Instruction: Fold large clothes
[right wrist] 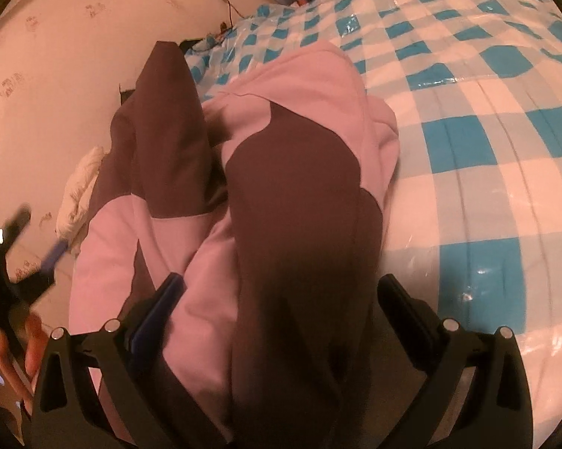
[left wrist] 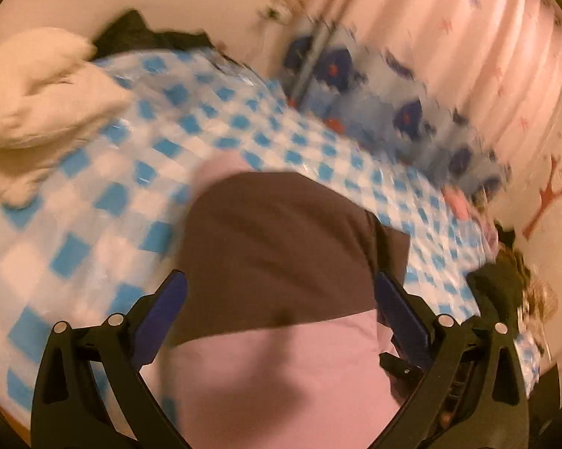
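A large pink and brown garment (left wrist: 273, 224) lies bunched on a bed with a blue and white checked cover (left wrist: 93, 202). My left gripper (left wrist: 277, 284) is open, its blue-padded fingers (left wrist: 168, 299) wide apart on either side of the brown panel. In the right wrist view the same garment (right wrist: 299, 172) is heaped along the bed's left side, one brown sleeve pointing toward the wall. My right gripper (right wrist: 281, 284) is also open, straddling a thick fold of cloth. The left gripper (right wrist: 18, 232) shows blurred at the left edge, with a hand (right wrist: 15, 355) below it.
A white fluffy item (left wrist: 37, 93) and dark clothes (left wrist: 138, 33) lie at the bed's far end. Blue flowered fabric (left wrist: 393, 104) and a pink curtain (left wrist: 468, 37) stand behind. More dark clothing (left wrist: 498, 280) sits at the right edge. The checked cover (right wrist: 486, 131) spreads right of the garment; a wall (right wrist: 56, 56) is left.
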Demonstrator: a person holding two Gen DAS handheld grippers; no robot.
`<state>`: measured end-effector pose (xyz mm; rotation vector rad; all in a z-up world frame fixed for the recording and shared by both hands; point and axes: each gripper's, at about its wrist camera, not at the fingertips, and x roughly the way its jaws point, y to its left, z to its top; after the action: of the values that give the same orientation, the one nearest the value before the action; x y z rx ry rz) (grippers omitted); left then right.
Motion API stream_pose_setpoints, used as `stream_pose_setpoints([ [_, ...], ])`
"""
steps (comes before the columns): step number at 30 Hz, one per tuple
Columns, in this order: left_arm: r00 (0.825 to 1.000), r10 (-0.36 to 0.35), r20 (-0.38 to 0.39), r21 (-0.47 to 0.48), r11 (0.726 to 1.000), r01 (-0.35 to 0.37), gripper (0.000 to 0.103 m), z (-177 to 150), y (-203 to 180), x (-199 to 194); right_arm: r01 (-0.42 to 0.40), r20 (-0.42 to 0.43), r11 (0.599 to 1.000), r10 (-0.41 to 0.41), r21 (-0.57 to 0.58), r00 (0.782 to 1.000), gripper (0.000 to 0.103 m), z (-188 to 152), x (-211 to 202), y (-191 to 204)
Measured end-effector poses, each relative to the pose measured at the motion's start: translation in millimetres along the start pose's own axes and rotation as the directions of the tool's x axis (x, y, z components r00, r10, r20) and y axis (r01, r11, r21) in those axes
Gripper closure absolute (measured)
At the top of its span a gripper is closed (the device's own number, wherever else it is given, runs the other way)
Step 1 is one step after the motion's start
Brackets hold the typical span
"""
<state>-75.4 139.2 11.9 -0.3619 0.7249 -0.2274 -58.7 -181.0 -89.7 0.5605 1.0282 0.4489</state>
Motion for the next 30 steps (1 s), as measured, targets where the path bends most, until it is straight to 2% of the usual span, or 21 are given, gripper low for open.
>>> stream_pose_setpoints([
  [2, 0.995, 0.014, -0.103, 0.036, 0.999, -0.011, 0.007, -4, -11, 36, 0.046, 0.029, 0.999, -0.045, -0.02, 0.999, 0.005, 8, -21, 13],
  [3, 0.99, 0.077, -0.115, 0.087, 0.994, -0.067, 0.007, -11, -20, 51, 0.064, 0.065, 0.998, -0.062, -0.028, 0.996, 0.005, 16, -33, 21],
  [4, 0.989, 0.103, -0.108, 0.126, 0.988, -0.09, 0.007, -16, -26, 57, 0.067, 0.106, 0.997, -0.063, -0.036, 0.992, 0.005, 26, -46, 30],
  [6, 0.99, 0.094, -0.101, 0.133, 0.988, -0.08, 0.007, -20, -30, 59, 0.093, 0.214, 0.993, -0.076, -0.072, 0.974, 0.005, 57, -67, 58],
  [7, 0.991, 0.095, -0.098, 0.137, 0.987, -0.081, 0.007, -20, -31, 59, 0.096, 0.241, 0.992, -0.073, -0.081, 0.968, 0.005, 70, -68, 66],
  [9, 0.991, 0.095, -0.092, 0.141, 0.987, -0.082, 0.007, -27, -30, 55, 0.084, 0.248, 0.993, -0.063, -0.078, 0.967, 0.005, 106, -44, 81],
  [11, 0.992, 0.089, -0.088, 0.138, 0.987, -0.077, 0.007, -32, -28, 51, 0.125, 0.227, 0.989, -0.105, -0.077, 0.968, 0.005, 120, -6, 79],
  [13, 0.994, 0.076, -0.084, 0.13, 0.989, -0.065, 0.007, -34, -25, 51, 0.207, 0.165, 0.977, -0.195, -0.06, 0.967, 0.005, 116, 54, 55],
  [14, 0.995, 0.062, -0.077, 0.124, 0.991, -0.052, 0.007, -34, -24, 51, 0.192, 0.139, 0.981, -0.185, -0.033, 0.973, 0.005, 112, 72, 41],
  [16, 0.996, 0.041, -0.085, 0.123, 0.992, -0.031, 0.007, -33, -26, 56, 0.137, 0.163, 0.99, -0.142, 0.043, 0.976, 0.006, 104, 79, 9],
  [18, 0.994, 0.058, -0.095, 0.145, 0.989, -0.044, 0.007, -35, -33, 64, 0.147, 0.156, 0.989, -0.149, 0.026, 0.976, 0.006, 103, 77, 5],
  [20, 0.993, 0.064, -0.101, 0.158, 0.986, -0.048, 0.007, -34, -37, 60, 0.141, 0.107, 0.99, -0.141, 0.013, 0.984, 0.007, 105, 76, 3],
  [21, 0.993, 0.045, -0.108, 0.142, 0.989, -0.029, 0.007, -31, -34, 54, 0.131, 0.087, 0.991, -0.133, 0.023, 0.987, 0.007, 105, 69, 3],
  [22, 0.994, 0.033, -0.109, 0.122, 0.992, -0.02, 0.007, -28, -30, 47, 0.133, 0.103, 0.991, -0.136, 0.032, 0.985, 0.007, 103, 54, 6],
  [25, 0.995, 0.073, -0.062, 0.065, 0.996, -0.069, 0.007, -19, -9, 20, 0.146, 0.192, 0.989, -0.136, -0.039, 0.972, 0.007, 85, -1, 31],
  [27, 0.993, 0.107, -0.055, 0.054, 0.993, -0.104, 0.007, -19, 3, 11, 0.194, 0.241, 0.975, -0.164, -0.109, 0.957, 0.007, 58, -37, 49],
  [28, 0.991, 0.112, -0.068, 0.044, 0.993, -0.109, 0.007, -21, 9, 12, 0.22, 0.244, 0.966, -0.183, -0.135, 0.952, 0.007, 44, -46, 54],
  [30, 0.986, 0.123, -0.114, 0.032, 0.992, -0.121, 0.007, -32, 17, 22, 0.308, 0.209, 0.938, -0.273, -0.161, 0.939, 0.007, 15, -43, 50],
])
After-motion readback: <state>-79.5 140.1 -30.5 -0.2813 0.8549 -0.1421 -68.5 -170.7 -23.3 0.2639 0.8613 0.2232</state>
